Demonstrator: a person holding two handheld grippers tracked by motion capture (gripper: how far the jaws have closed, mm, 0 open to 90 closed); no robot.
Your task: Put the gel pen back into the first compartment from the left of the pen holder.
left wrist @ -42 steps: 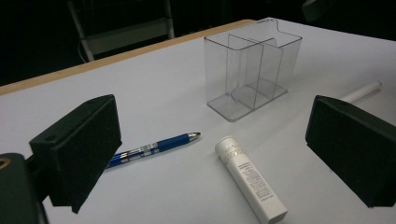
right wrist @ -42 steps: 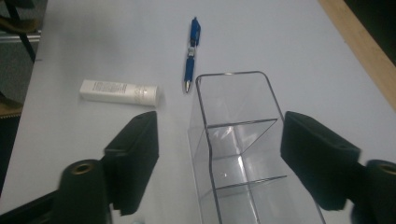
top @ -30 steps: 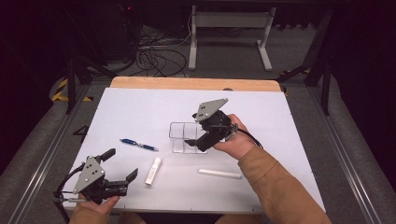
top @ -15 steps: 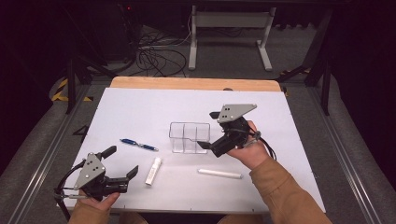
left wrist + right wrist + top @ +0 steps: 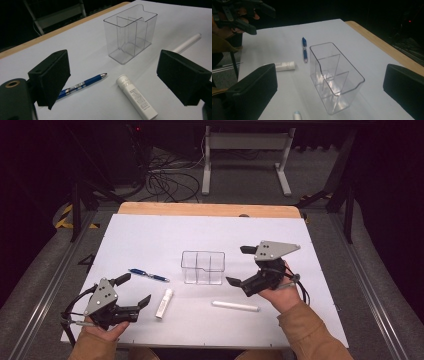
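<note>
A clear, empty plastic organizer (image 5: 202,267) with compartments stands mid-table. A blue pen (image 5: 148,275) and a white tube (image 5: 164,303) lie to its left, and a white stick (image 5: 235,306) lies in front of it. My left gripper (image 5: 134,290) rests near the front left corner, open. Its jaws have just been closing a little with nothing between them. My right gripper (image 5: 239,265) hovers just right of the organizer, open and empty, its jaws having just opened wider. The left gripper view faces the pen (image 5: 82,85), tube (image 5: 136,96) and organizer (image 5: 130,32). The right gripper view faces the organizer (image 5: 334,75).
The white table mat (image 5: 150,235) has a wooden strip (image 5: 205,210) along its far edge. Beyond it are a dark floor, cables (image 5: 165,177) and a metal stand (image 5: 245,155). Metal rails run along both table sides.
My right gripper has moved from over the organizer to its right side, staying at about the same height. The left hand has kept its place.
</note>
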